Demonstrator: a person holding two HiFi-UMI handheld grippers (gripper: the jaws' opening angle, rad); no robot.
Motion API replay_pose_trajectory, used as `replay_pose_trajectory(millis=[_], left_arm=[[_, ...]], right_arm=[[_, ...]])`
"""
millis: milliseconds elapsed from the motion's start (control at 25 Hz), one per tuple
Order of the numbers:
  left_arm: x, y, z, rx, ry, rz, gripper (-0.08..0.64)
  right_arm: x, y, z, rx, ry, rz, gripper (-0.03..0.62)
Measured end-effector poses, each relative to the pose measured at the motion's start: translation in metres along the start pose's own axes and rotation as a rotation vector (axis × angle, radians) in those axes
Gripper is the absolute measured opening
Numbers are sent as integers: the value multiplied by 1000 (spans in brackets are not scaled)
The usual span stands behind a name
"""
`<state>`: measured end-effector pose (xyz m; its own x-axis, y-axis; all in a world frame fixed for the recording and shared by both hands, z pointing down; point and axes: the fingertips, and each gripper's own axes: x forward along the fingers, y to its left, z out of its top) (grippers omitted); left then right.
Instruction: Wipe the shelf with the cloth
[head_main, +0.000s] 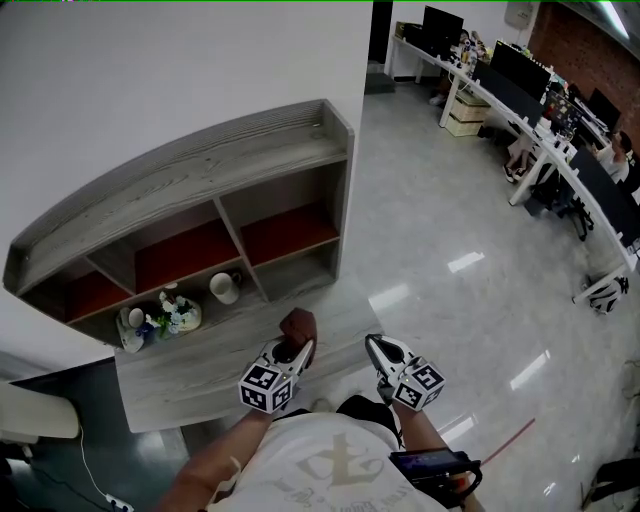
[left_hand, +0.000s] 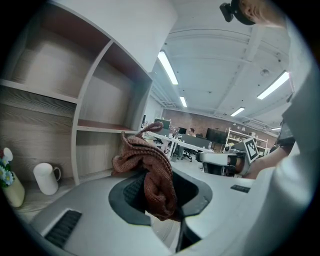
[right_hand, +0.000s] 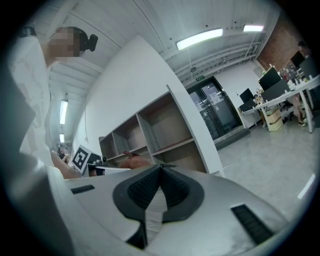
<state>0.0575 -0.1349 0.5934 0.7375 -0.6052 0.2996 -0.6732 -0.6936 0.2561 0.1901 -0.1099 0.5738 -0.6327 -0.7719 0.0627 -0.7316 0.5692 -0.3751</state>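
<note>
The left gripper pinched the cloth; the right gripper sat pressed together, empty. The shelf probably needed flat, firm strokes.

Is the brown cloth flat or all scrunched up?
Scrunched up. The cloth bulges in bunched folds, pinched between the fingers of the left gripper.

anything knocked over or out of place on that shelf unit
Nothing stands out. The white mug and the flower vase stand upright in the shelf unit, nothing spilled. The cloth sits bunched in the left tongs, as expected.
</note>
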Motion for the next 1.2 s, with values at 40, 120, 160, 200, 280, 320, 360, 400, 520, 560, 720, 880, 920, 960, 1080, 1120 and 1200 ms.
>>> replay_pose_trajectory(millis=[40, 120, 160, 200, 280, 320, 360, 400, 520, 560, 720, 880, 920, 960, 1080, 1120, 1200], left_arm=[[1, 1, 0, -2, 2, 2, 101], [4, 3, 2, -4, 3, 6, 101], [6, 4, 4, -3, 3, 9, 101], [8, 5, 6, -2, 2, 13, 101], [12, 9, 10, -2, -2, 25, 101], [15, 11, 13, -4, -6, 35, 101], [17, 13, 15, -8, -11, 46, 101], [19, 16, 19, -13, -17, 54, 101], [29, 20, 28, -25, -35, 66, 101], [33, 20, 30, -28, -37, 70, 101], [49, 21, 37, -33, -30, 92, 101], [64, 26, 49, -30, -31, 115, 101], [68, 29, 53, -31, -31, 123, 101], [72, 31, 58, -32, -33, 130, 101], [86, 39, 80, -32, -66, 137, 101], [90, 41, 89, -30, -78, 137, 101], [101, 48, 104, -20, -81, 143, 101]], right_arm=[[1, -2, 0, 3, -1, 1, 5], [4, -6, 2, 9, -2, 4, 5], [6, -8, 2, 10, -2, 7, 5], [9, -11, 3, 11, -1, 12, 5], [14, -17, 6, 12, 3, 24, 5], [16, -20, 8, 11, 5, 31, 5], [19, -23, 10, 11, 7, 38, 5], [22, -26, 13, 10, 8, 46, 5], [32, -34, 20, 6, 16, 72, 5], [35, -37, 22, 6, 20, 81, 5], [41, -49, 24, 14, 41, 110, 5], [52, -61, 30, 21, 54, 141, 5], [55, -63, 31, 22, 56, 150, 5], [59, -65, 32, 22, 57, 161, 5], [68, -72, 35, 25, 63, 187, 5], [70, -74, 35, 27, 64, 195, 5], [76, -78, 36, 31, 66, 211, 5]])
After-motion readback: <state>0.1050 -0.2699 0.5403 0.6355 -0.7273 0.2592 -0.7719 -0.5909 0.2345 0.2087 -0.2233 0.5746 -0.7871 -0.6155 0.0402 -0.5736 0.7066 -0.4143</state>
